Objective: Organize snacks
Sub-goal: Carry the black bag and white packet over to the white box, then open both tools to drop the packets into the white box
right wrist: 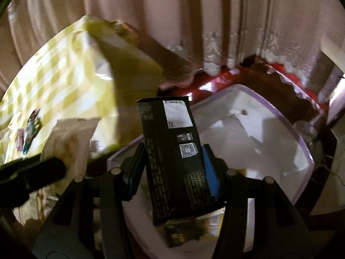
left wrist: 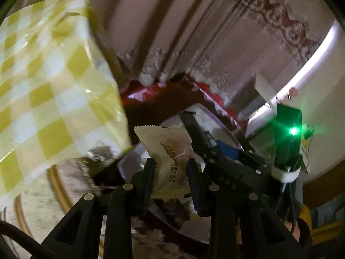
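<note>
My left gripper [left wrist: 171, 169] is shut on a cream snack packet [left wrist: 168, 151] and holds it upright above the edge of a white bin with a purple rim [right wrist: 280, 116]. My right gripper [right wrist: 172, 159] is shut on a black snack packet [right wrist: 174, 151] with white labels and holds it over the bin. The right gripper also shows in the left wrist view [left wrist: 207, 138], just right of the cream packet. The cream packet and the left gripper's finger show at the left of the right wrist view [right wrist: 69, 142]. More packets lie at the bin's bottom [right wrist: 185, 228].
A large yellow-and-white checked bag [left wrist: 49, 90] stands at the left, close to both grippers. The bin sits on a dark wooden table with a red scalloped edge [right wrist: 215, 86]. Pale curtains [right wrist: 194, 21] hang behind. A patterned rug [left wrist: 43, 205] lies below.
</note>
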The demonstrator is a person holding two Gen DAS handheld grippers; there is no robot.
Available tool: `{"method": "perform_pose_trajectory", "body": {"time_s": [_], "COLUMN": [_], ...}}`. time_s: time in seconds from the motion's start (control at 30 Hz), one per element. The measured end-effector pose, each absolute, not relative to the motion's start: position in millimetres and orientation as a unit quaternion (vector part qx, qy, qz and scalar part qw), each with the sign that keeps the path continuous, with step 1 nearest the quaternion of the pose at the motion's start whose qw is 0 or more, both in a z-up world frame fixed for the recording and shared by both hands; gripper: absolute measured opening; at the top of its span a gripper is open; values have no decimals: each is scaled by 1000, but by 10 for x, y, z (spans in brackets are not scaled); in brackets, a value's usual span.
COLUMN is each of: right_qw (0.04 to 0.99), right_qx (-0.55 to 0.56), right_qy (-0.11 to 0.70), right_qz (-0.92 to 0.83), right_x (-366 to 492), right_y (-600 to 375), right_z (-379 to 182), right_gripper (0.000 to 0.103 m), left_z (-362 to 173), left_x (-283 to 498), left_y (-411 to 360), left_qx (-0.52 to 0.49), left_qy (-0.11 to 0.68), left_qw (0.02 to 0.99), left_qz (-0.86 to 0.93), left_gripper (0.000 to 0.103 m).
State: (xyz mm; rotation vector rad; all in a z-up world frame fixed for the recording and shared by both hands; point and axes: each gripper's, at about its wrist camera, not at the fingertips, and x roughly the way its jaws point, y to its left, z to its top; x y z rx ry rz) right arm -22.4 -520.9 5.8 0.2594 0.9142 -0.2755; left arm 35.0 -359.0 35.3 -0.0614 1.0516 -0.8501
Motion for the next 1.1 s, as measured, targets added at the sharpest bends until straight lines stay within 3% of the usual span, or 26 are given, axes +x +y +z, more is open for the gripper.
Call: {"method": "perform_pose_trajectory", "body": {"time_s": [0.13, 0.17, 0.37, 0.43, 1.1], "right_qw": [875, 875, 874, 874, 882], "right_qx": [135, 137, 143, 143, 138], "right_qy": [437, 437, 430, 431, 429], "right_qz": [-155, -159, -175, -174, -140], "right_x": [-291, -295, -319, -318, -267], "right_y": [-5403, -5444, -5560, -5558, -5267], "right_z": [62, 55, 87, 89, 204], "right_gripper": [56, 55, 56, 61, 69], "left_z": [306, 285, 239, 238, 371], "left_x": [332, 331, 311, 323, 524], "left_y": [-3787, -3811, -3912, -3892, -3241], "left_qx": [-11, -10, -6, -12, -64], "left_qy": [497, 500, 514, 516, 492], "left_qw": [765, 761, 742, 742, 788], "left_qz": [-410, -414, -429, -427, -365], "left_gripper": [34, 39, 47, 49, 51]}}
